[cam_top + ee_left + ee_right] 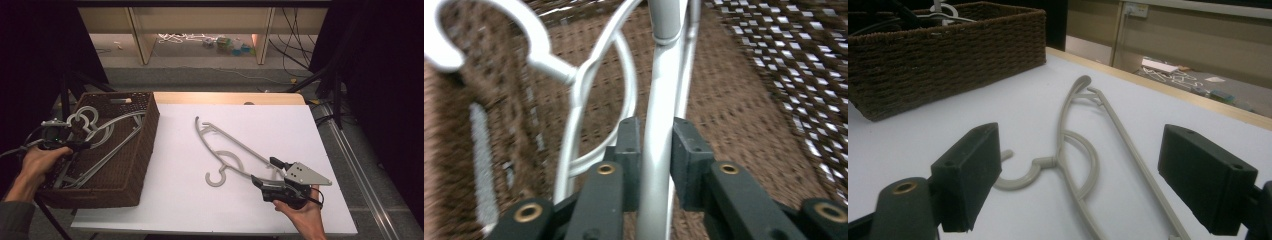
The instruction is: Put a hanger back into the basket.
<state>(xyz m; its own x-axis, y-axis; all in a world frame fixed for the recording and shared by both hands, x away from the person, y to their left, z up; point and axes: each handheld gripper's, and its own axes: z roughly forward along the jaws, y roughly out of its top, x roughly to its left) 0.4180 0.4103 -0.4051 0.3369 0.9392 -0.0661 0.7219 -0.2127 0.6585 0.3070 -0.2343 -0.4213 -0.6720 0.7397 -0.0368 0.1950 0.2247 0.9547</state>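
The left gripper view shows the left gripper (656, 150) clamped on a grey hanger (659, 100) inside the wicker basket (142, 145), while the right gripper (1080, 175) gapes wide near the beige hanger (1073, 150) on the white table (280, 125).

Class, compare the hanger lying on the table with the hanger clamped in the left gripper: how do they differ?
The table hanger lies flat on the white table, free; the gripped hanger sits in the wicker basket. The right gripper stands open by the table hanger; the left gripper clamps the gripped hanger's bar. Both are pale plastic.
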